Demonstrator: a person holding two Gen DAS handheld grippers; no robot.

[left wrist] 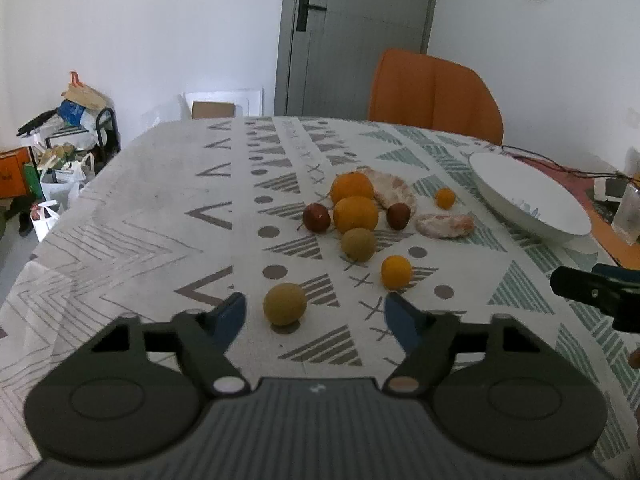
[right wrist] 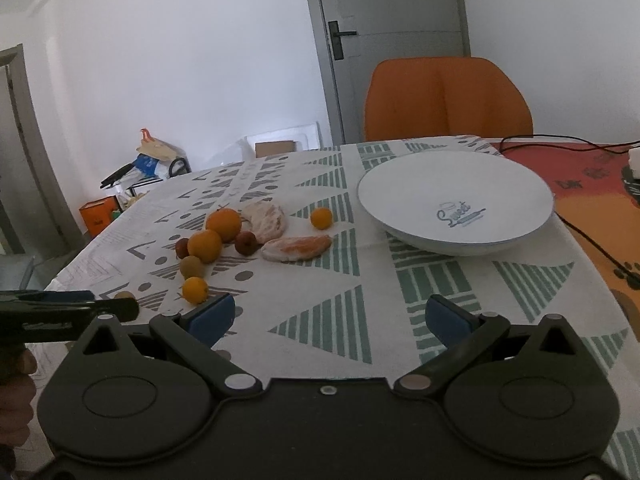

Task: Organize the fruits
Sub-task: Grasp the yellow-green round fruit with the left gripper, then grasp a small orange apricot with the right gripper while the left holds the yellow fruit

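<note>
White bowl (right wrist: 456,208) sits on the counter (right wrist: 320,280), right of the fruit; I see nothing inside it, only the printed "Sweet" script on its floor. All fruit lies loose on the patterned cloth, none in the bowl.

My left gripper (left wrist: 316,314): jaws spread wide, holding nothing, low over the cloth. A small yellow-green fruit (left wrist: 285,304) sits between the fingers, nearer the left one, touching neither.

My right gripper (right wrist: 328,316): jaws apart, empty, aimed at bare cloth in front of the bowl.

Cluster beyond: two oranges (left wrist: 355,213) touching, one behind the other; a dark red fruit (left wrist: 316,218) left of them, another (left wrist: 399,216) right. A greenish round fruit (left wrist: 358,244) just in front of the near orange. A small orange fruit (left wrist: 396,272) nearer me, another (left wrist: 445,198) toward the bowl.

Peeled citrus segment (right wrist: 297,249): long axis roughly left-right in the right view, its narrow end toward the bowl. A larger peeled piece (right wrist: 265,222) behind it; possibly pomelo, view too soft to say.
</note>
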